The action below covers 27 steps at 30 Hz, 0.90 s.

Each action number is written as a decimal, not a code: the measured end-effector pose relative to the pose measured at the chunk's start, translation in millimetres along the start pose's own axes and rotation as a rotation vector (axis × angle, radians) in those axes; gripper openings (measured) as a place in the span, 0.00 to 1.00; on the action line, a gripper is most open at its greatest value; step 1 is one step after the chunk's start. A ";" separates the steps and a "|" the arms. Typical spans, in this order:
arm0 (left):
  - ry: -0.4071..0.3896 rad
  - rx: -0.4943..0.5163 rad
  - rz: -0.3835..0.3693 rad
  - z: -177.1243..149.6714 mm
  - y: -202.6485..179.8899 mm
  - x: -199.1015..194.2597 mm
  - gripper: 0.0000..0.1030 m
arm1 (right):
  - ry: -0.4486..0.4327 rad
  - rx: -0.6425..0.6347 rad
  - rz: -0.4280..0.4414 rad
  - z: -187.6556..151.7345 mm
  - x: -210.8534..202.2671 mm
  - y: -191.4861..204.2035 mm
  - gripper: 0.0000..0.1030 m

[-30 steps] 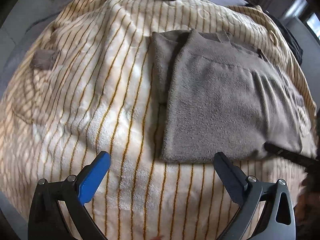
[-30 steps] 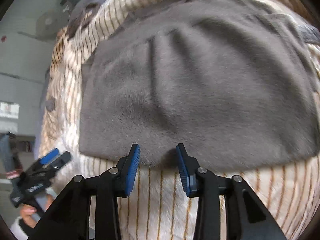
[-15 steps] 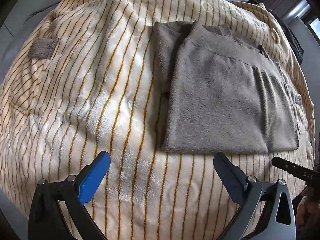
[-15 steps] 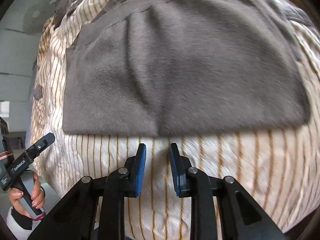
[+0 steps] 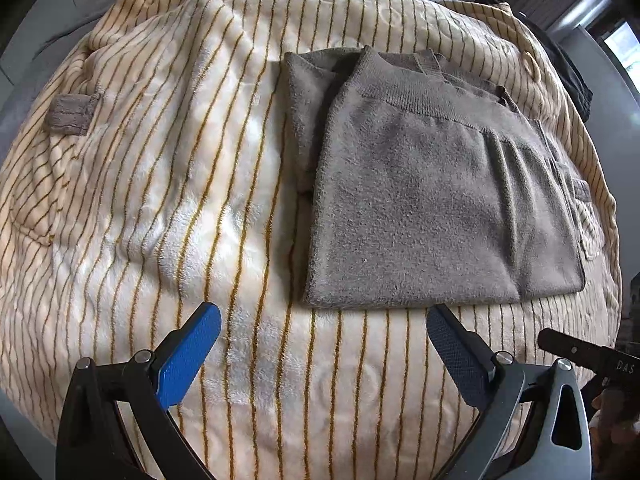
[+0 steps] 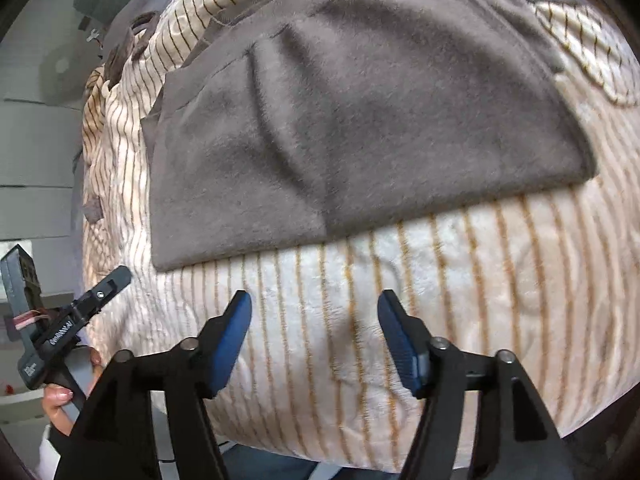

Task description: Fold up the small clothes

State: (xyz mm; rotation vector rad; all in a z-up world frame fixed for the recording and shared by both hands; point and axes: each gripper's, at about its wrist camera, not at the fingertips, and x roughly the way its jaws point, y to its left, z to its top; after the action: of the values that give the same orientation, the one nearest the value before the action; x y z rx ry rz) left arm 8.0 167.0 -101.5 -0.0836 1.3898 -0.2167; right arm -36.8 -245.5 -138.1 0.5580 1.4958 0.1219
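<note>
A plush cream blanket (image 5: 168, 184) with thin ochre stripes covers the rounded surface, and at its left edge lies a small ribbed grey-brown scrap (image 5: 70, 114). The left gripper (image 5: 324, 320) hovers over bare pile, its blue textured pads spread wide and empty. To the right lies the fuzzy taupe garment (image 5: 432, 208), folded to a flat rectangle with a knit rib band, while the right gripper (image 6: 314, 312), jaws just opened and holding nothing, hangs just off its near hem.

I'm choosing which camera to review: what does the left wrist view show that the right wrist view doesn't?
Left wrist only: the ribbed waistband of the folded grey garment and the open left gripper from behind.

Right wrist only: a hand holding the left gripper's handle, and the open right gripper, its fingers just opening, nothing between.

Both: the garment lying free on the striped blanket.
</note>
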 end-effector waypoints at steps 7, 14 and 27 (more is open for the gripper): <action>-0.009 0.005 -0.039 2.3 5.1 8.4 1.00 | 0.005 0.100 0.146 -8.6 20.4 7.7 0.80; -0.050 -0.001 -0.067 16.7 21.0 16.9 1.00 | -0.018 0.193 0.364 -4.1 48.8 24.5 0.81; -0.022 -0.106 -0.350 60.6 47.5 46.1 1.00 | -0.089 0.383 0.643 13.0 117.1 50.3 0.81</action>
State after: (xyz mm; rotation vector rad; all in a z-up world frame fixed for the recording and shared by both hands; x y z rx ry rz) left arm 80.0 200.0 -143.9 -0.4180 1.3579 -0.4318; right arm -0.1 -157.2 -223.4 1.3277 1.2104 0.3070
